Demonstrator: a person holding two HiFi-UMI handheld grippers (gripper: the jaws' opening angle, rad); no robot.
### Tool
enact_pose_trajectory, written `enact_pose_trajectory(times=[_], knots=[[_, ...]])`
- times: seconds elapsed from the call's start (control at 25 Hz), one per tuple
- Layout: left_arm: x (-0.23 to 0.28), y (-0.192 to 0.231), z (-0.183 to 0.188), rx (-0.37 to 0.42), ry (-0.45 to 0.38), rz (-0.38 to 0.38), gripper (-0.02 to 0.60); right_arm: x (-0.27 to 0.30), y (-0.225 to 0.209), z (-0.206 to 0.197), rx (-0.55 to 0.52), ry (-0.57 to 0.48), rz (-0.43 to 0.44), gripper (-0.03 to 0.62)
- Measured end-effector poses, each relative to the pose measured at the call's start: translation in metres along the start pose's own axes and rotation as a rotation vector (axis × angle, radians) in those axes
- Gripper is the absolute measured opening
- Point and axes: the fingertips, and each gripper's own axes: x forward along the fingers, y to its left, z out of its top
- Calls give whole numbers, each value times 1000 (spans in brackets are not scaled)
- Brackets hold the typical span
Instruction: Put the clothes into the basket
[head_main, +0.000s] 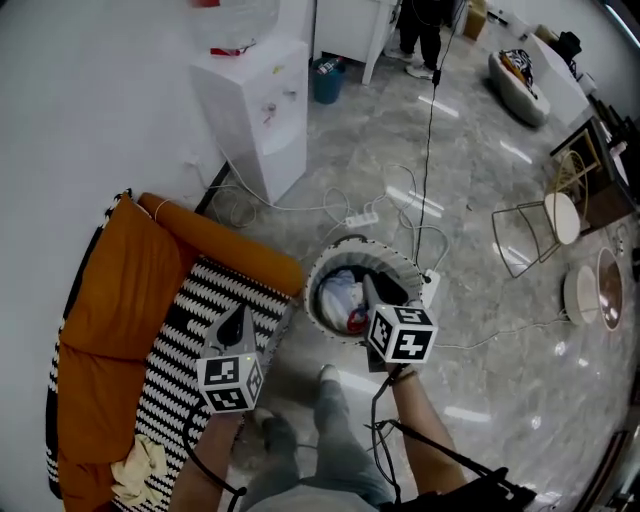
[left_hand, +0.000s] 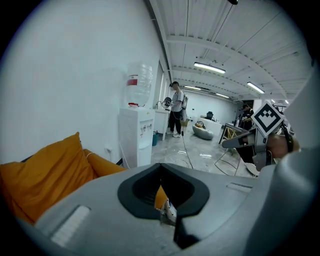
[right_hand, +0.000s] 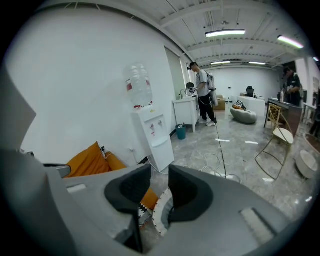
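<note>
A grey, glossy stone floor (head_main: 470, 180) is stretching away from a plain white wall (head_main: 90, 100), and strip lights are shining along the ceiling of this long room. Against the wall a white water dispenser (head_main: 255, 100) is standing, with a small blue bin (head_main: 326, 80) beyond it. An orange sofa (head_main: 130, 280) is lying low beside me, a black-and-white striped blanket (head_main: 185, 340) spreading over its seat.

The round basket (head_main: 318, 268) is sitting on the floor just off the sofa's end, and clothes (head_main: 340, 292) are already lying in it, pale ones with something red among them. One pale crumpled cloth (head_main: 140, 468) is resting on the sofa's near end, well apart from the basket.

The right gripper (head_main: 380, 298) is hanging over the basket with its jaws partly apart and nothing between them. The left gripper (head_main: 236, 325) is hovering over the blanket, its jaws together and empty.

White cables (head_main: 405, 200) and a power strip (head_main: 362, 218) are trailing across the floor behind the basket, and a wire chair (head_main: 530, 232) is standing off to the right. Farther off, a person (head_main: 420, 25) is standing near a grey beanbag (head_main: 518, 72).
</note>
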Motion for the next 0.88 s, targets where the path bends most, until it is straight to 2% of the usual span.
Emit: enact_pose_trajectory(times=[0.32, 0.72, 0.88], knots=[[-93, 76, -9, -42, -63, 106, 8, -28, 120, 5, -82, -51, 116, 118], [-219, 165, -25, -104, -157, 257, 8, -62, 296, 4, -229, -104, 322, 117], [-262, 194, -31, -146, -186, 341, 8, -74, 360, 4, -298, -104, 423, 117]])
